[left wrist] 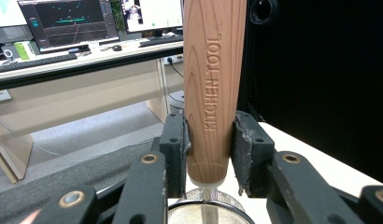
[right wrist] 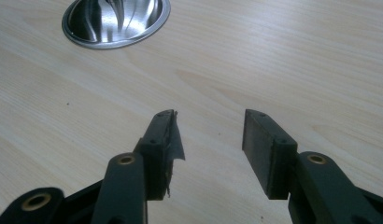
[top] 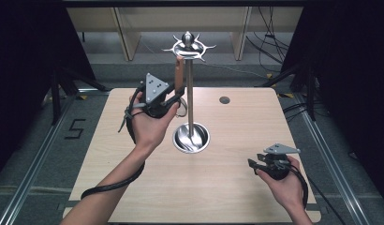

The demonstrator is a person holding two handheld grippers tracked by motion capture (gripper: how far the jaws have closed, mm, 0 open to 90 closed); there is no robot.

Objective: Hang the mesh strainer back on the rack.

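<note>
Left gripper (top: 173, 101), upper left of centre in the high view, raised off the light wooden table (top: 237, 140); jaws clamped on the brown wooden handle of a kitchen strainer (top: 180, 75). In the left gripper view the handle (left wrist: 213, 88) stands upright mid-frame, stamped "KITCHEN TOOL", a black pad pressed against each side near its lower end; wire mesh and a metal rim (left wrist: 210, 207) sit just below at the bottom edge. In the high view the handle rises to the spiked chrome hook crown (top: 188, 47) atop the steel utensil stand; from this angle, can't tell if it's on a hook. Stand pole (top: 190, 93) just right of the handle, vertical, down to a round polished steel base dish (top: 192, 138) at table centre. Small dark round hole (top: 224, 100) in the tabletop right of the pole. Right gripper (top: 252, 165), lower right of the frame, low over the table, well apart from the stand. In the right gripper view its jaws are spread with bare tabletop between them, gripping nothing; left pad's (right wrist: 168, 140) lining is frayed and peeling; base dish (right wrist: 116, 21) at upper left.
</note>
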